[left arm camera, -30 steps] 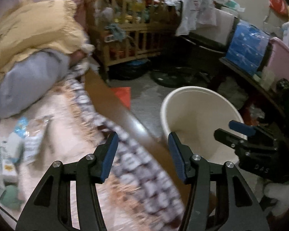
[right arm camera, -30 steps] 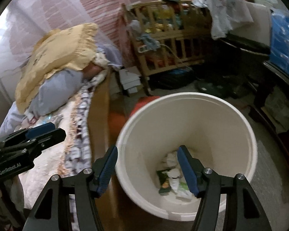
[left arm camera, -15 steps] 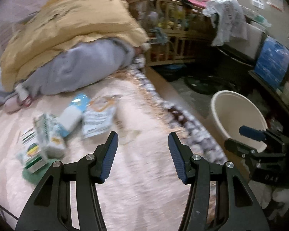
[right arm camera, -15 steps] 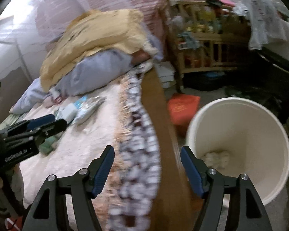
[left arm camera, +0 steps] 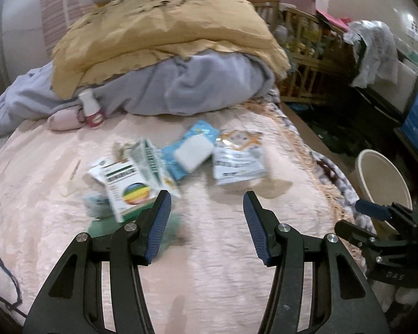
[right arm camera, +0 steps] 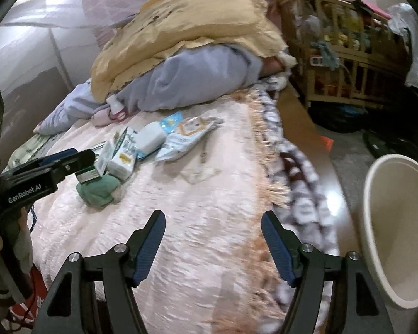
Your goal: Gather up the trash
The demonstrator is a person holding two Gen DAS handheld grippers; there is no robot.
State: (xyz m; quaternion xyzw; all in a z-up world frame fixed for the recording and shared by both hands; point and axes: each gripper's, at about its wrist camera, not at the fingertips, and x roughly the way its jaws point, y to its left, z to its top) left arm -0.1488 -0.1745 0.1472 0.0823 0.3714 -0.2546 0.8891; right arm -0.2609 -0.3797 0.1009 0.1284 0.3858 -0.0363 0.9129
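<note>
From the left wrist, the left gripper [left arm camera: 206,222] hangs spread and empty over the pink bed cover [left arm camera: 214,278], its left finger just short of a small box with a rainbow circle [left arm camera: 128,192]. Beyond lie more trash pieces: a striped carton [left arm camera: 150,164], a blue packet [left arm camera: 192,144] with a white block [left arm camera: 193,153] on it, and a pale pouch [left arm camera: 237,161]. A green cloth [left arm camera: 170,231] shows beside the left finger. The bucket [left arm camera: 381,178] stands on the floor off the bed's right edge, behind the right gripper [left arm camera: 376,217]. The picture is smeared, so a closing now could miss the box or catch the cloth and the cover with it. From the right wrist, the right gripper [right arm camera: 211,245] is also spread with nothing between its fingers, over bare cover near the fringe [right arm camera: 264,172]. The pile sits well ahead on the left, the pouch [right arm camera: 186,136] nearest its line; the left gripper [right arm camera: 61,164] reaches in front of the boxes. Both going for the same heap could collide. The bucket [right arm camera: 376,222] is close at right, and a backward swing might knock it over.
</note>
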